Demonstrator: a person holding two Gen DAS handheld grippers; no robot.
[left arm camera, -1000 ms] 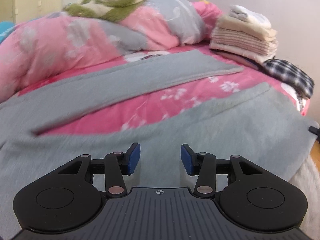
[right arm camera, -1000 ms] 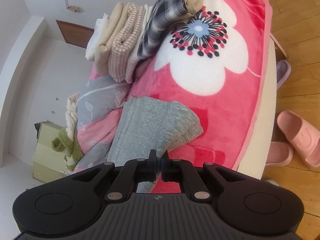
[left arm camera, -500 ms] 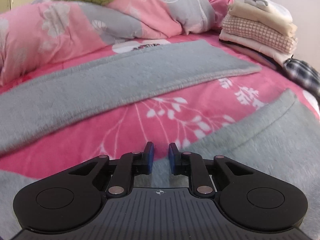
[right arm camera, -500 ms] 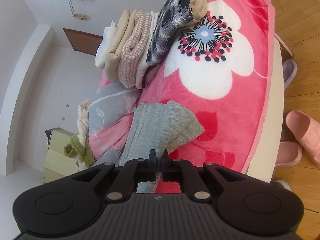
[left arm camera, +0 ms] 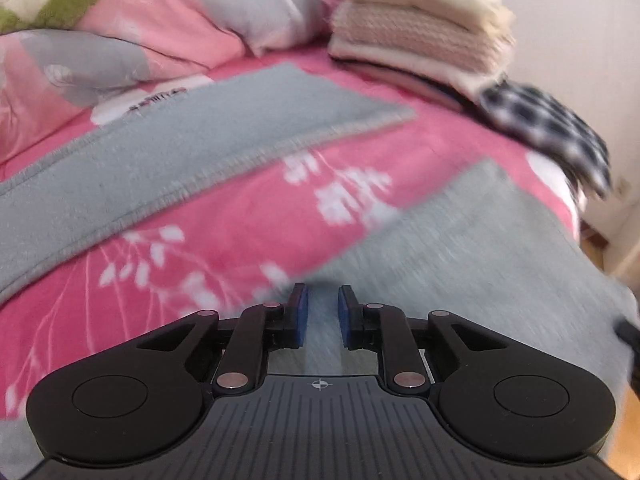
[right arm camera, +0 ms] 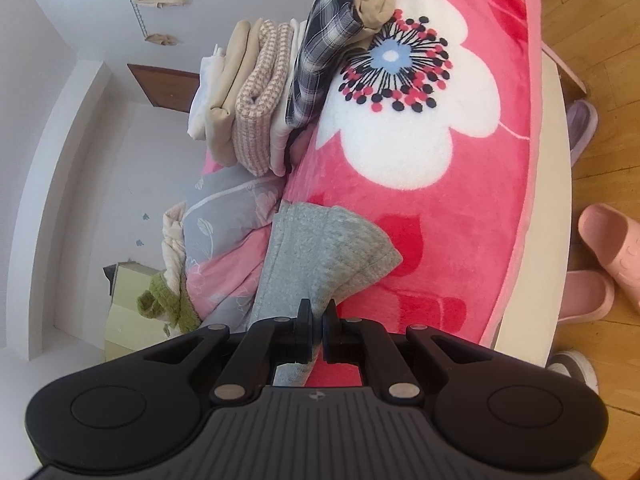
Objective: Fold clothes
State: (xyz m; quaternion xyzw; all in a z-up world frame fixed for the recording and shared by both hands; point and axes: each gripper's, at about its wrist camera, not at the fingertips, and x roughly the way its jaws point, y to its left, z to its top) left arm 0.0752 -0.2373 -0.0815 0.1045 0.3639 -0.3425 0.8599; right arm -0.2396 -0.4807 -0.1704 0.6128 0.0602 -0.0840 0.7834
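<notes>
Grey trousers lie across the pink bed. One leg stretches flat farther back, and the other leg runs toward me in the left wrist view. My left gripper has its blue pads close together, with that near leg's edge between them. In the right wrist view my right gripper is shut on a bunched end of the grey trousers, which hangs up off the pink flowered blanket.
A stack of folded clothes sits at the bed's far end, with a plaid garment beside it. A crumpled pink and grey duvet lies behind. Pink slippers rest on the wooden floor by the bed edge.
My left gripper dropped to the near trouser leg's edge and its fingers closed from wide open onto the fabric. My right gripper stayed shut and raised its end of the trousers.
</notes>
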